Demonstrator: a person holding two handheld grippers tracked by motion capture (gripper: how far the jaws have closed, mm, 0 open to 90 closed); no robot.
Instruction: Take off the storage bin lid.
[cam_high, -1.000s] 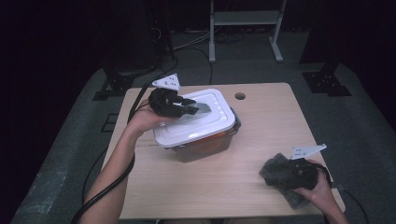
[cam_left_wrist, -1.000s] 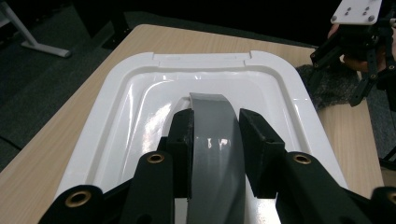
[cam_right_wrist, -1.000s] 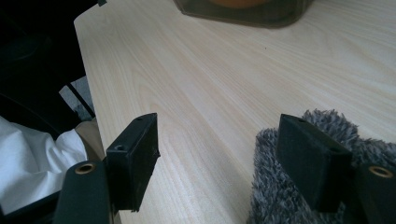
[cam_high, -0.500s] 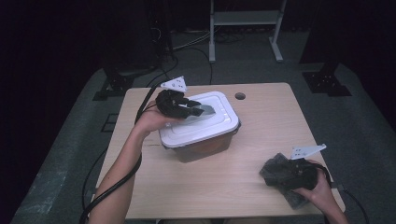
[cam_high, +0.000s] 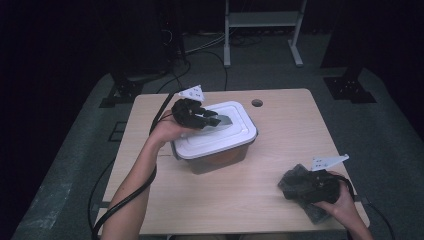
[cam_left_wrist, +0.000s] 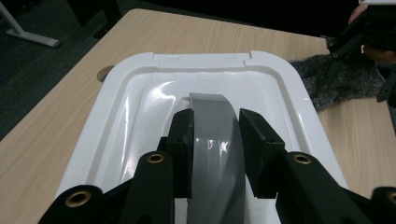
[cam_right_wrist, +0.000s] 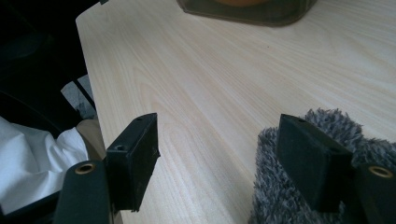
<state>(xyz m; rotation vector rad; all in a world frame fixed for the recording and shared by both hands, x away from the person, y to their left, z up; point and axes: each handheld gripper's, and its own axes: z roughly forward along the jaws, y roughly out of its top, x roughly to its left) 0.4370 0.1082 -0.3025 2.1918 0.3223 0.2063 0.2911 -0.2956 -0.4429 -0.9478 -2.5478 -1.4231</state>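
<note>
A dark translucent container (cam_high: 220, 160) with something orange inside stands at mid-table under a white lid (cam_high: 237, 135). The lid carries a grey arched handle (cam_left_wrist: 210, 107) along its middle. My left gripper (cam_high: 215, 120) is shut on that handle, its pads (cam_left_wrist: 183, 140) pressing both sides, and the lid lies flat on the container. At the near right corner my right gripper (cam_high: 300, 186) is open over a grey fuzzy cloth (cam_high: 292, 176). In the right gripper view one jaw rests against the cloth (cam_right_wrist: 271, 196) and the other hangs over bare wood.
The light wooden table (cam_high: 280, 125) has a round cable hole (cam_high: 257, 103) at the back. The cloth (cam_left_wrist: 345, 79) and the right gripper (cam_left_wrist: 357, 39) lie beyond the lid (cam_left_wrist: 140, 93) in the left gripper view. The table's near edge runs close beside the right gripper (cam_right_wrist: 217, 144).
The left gripper has come down with the lid, which was tilted and offset over the container and now sits flat on it. The right gripper has stayed put.
</note>
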